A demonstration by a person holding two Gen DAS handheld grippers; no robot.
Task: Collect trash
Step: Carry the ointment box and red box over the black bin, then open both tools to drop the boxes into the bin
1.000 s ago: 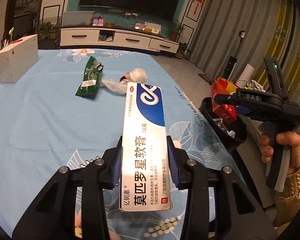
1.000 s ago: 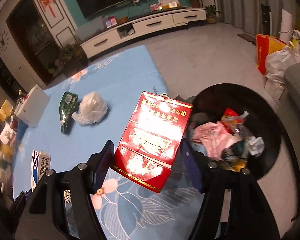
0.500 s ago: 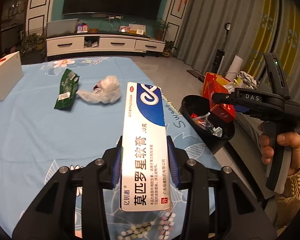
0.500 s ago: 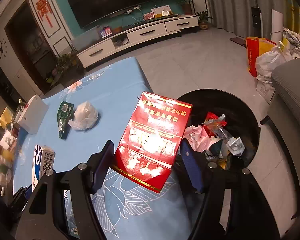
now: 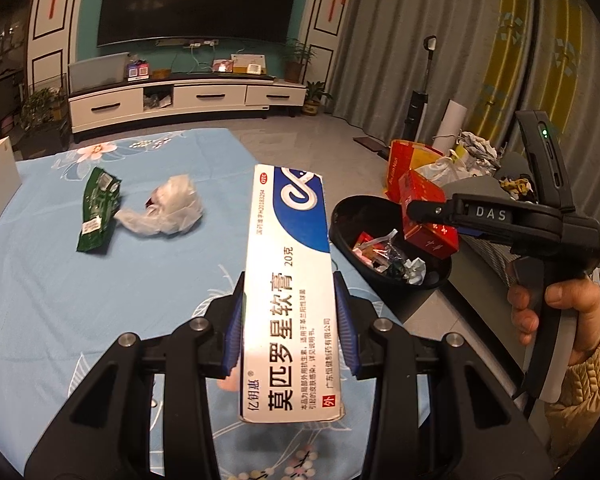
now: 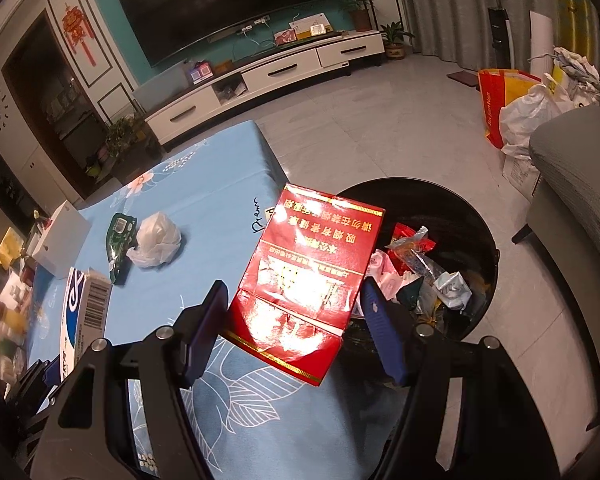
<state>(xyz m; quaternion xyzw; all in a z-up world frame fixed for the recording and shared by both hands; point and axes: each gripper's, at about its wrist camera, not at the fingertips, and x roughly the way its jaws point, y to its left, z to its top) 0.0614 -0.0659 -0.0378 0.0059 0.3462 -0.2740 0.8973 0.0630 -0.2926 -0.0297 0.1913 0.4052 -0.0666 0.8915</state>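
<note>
1. The left gripper (image 5: 289,320) is clamped on a white-and-blue ointment box (image 5: 290,292), centre frame, above the blue floral tablecloth (image 5: 40,280).
2. The right gripper (image 6: 296,312) is clamped on a red cigarette carton (image 6: 308,280), mid-frame, at the black trash bin (image 6: 476,216).
3. A green wrapper (image 5: 98,208) and a crumpled plastic bag (image 5: 168,212) lie touching, left of centre.

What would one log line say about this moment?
left tongs: hold ointment box | right tongs: hold red cigarette box | black bin: holds trash | table: green wrapper, plastic bag

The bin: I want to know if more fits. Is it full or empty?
Partly full. The bin holds wrappers and crumpled scraps low inside, with bare black wall showing above them.
</note>
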